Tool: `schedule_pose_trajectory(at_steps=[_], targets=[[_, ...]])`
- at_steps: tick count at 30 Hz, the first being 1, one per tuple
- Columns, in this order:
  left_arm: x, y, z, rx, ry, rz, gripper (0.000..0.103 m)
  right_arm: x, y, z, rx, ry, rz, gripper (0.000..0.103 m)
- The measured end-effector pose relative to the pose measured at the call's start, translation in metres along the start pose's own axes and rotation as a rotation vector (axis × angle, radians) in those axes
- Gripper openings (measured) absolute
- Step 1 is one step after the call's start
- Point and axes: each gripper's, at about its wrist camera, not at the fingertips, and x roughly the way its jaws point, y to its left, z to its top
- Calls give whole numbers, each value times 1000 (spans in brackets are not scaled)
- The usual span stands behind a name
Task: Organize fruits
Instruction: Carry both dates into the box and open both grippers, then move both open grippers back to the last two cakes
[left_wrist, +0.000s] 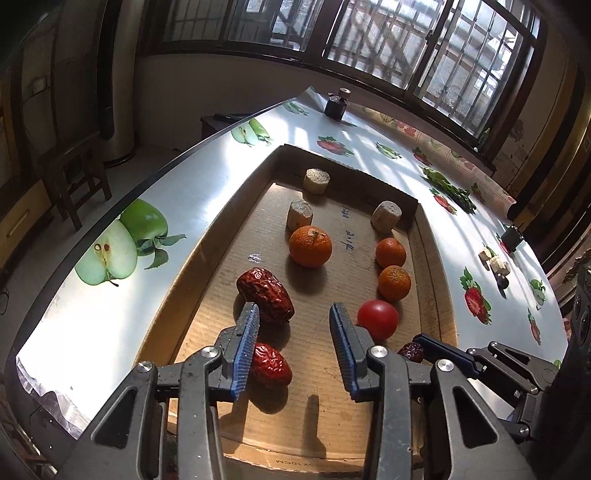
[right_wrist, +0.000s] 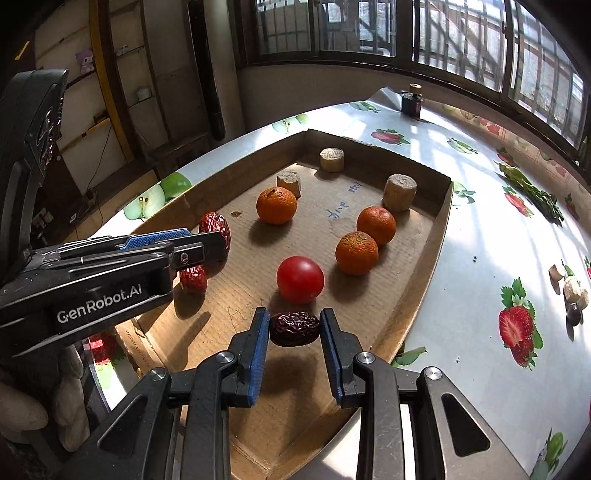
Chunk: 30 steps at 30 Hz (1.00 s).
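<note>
So the whole thing sits on a table (right_wrist: 480, 236) with a fruit-print cloth, and the sorting goes on in a shallow cardboard tray (right_wrist: 441, 218) that fills the middle of both views. Inside it, from the right wrist view: three oranges, one upper middle (right_wrist: 276, 205) and two paired to the right (right_wrist: 376, 225) (right_wrist: 356, 253), a red tomato (right_wrist: 300, 279) dead centre, and three pale cob-like stubs (right_wrist: 399, 192) along the far end; can't say what those really are. Two bright red jujubes sit at centre left, one (right_wrist: 215, 229) just past the other (right_wrist: 193, 279). The right gripper (right_wrist: 294, 328) is pinching a darker jujube (right_wrist: 294, 328) end to end, low in the frame, just this side of the tomato, and I'd guess barely above the cardboard or resting on it. The left gripper (left_wrist: 293, 328) stands spread with nothing between its jaws, its left pad (left_wrist: 248, 334) right beside the two red jujubes (left_wrist: 265, 295) (left_wrist: 269, 365). If the plan is to group the jujubes, I'd carry the dark one across toward the left pair, keeping it low and clear of the tomato, since that thing will roll at a nudge. The wrinkly skin grips fine, so no extra squeeze needed. Left hand should pull aside first or they'll bump over the landing spot.
</note>
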Motion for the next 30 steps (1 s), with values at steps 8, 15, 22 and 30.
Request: schedule_pose_trajectory(at_steps=[8, 15, 22, 30], targets=[[-23, -14, 5, 8, -45, -12, 55, -35, -14, 1, 74, -91, -3, 48], [-39, -47, 6, 72, -83, -34, 64, -64, -50, -14, 217, -137, -42, 50], [-43, -95, -4, 203, -111, 45, 65, -92, -101, -39, 385, -172, -114, 54], [-41, -137, -15, 320, -133, 114, 75, -110, -136, -62, 498, -192, -148, 56]])
